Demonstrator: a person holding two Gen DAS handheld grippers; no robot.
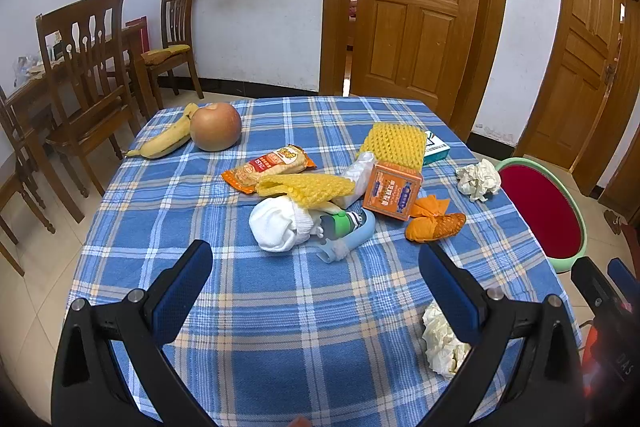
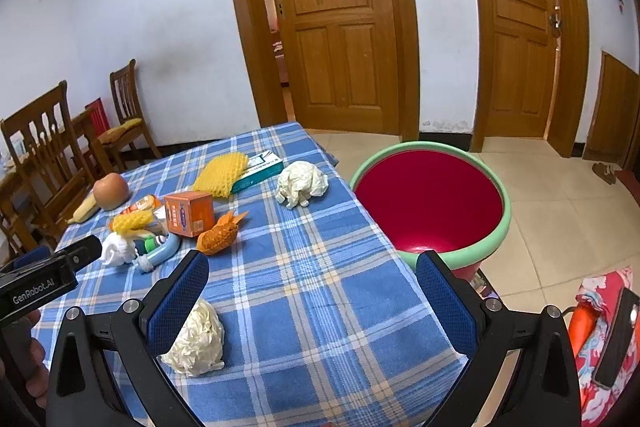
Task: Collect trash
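Lay near the surface's front edge, just inside the right gripper's left finger: crumpled tissue; jaws of both wide apart, left gripper farther off, bin rightward

"GenRobot.AI" on left gripper; "DAS" on right gripper.

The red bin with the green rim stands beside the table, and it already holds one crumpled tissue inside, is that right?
Not quite. The red bin does stand beside the table, but the right wrist view shows nothing inside it. Both crumpled tissues lie on the tablecloth.
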